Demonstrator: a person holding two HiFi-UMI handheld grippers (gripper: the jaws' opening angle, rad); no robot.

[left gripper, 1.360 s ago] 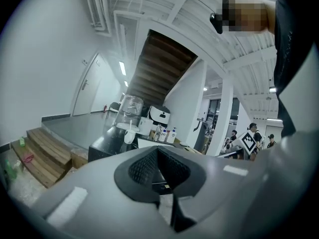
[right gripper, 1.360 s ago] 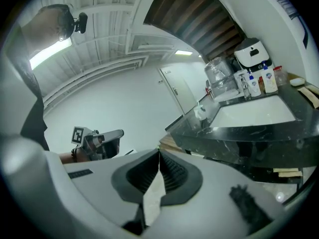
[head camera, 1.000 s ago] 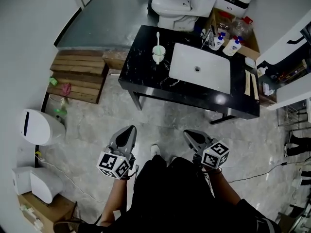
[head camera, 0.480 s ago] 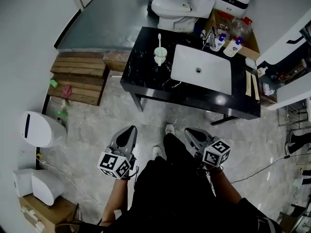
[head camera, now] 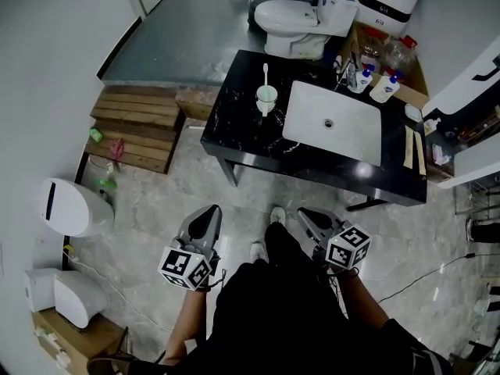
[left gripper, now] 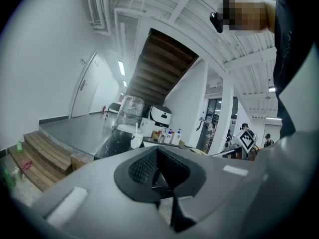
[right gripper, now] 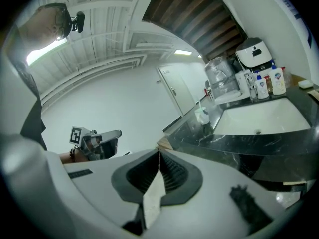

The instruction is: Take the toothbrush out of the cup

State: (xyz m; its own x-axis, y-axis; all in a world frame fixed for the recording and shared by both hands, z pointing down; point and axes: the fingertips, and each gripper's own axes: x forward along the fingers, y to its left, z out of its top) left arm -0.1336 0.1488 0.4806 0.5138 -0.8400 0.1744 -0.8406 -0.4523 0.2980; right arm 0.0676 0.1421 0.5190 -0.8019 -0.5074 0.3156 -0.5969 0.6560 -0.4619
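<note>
Cannot make out bristles on the toothbrush from the head view: too small. Cannot see its lower handle, sunk inside the cup. Cannot read labels on the bottles at the rear of the bench. Cannot see the floor under the dark clothing. Cannot see the whole cardboard box, cut by the lower left edge. In both gripper views, can barely tell the toothbrush as a thin pale line.
</note>
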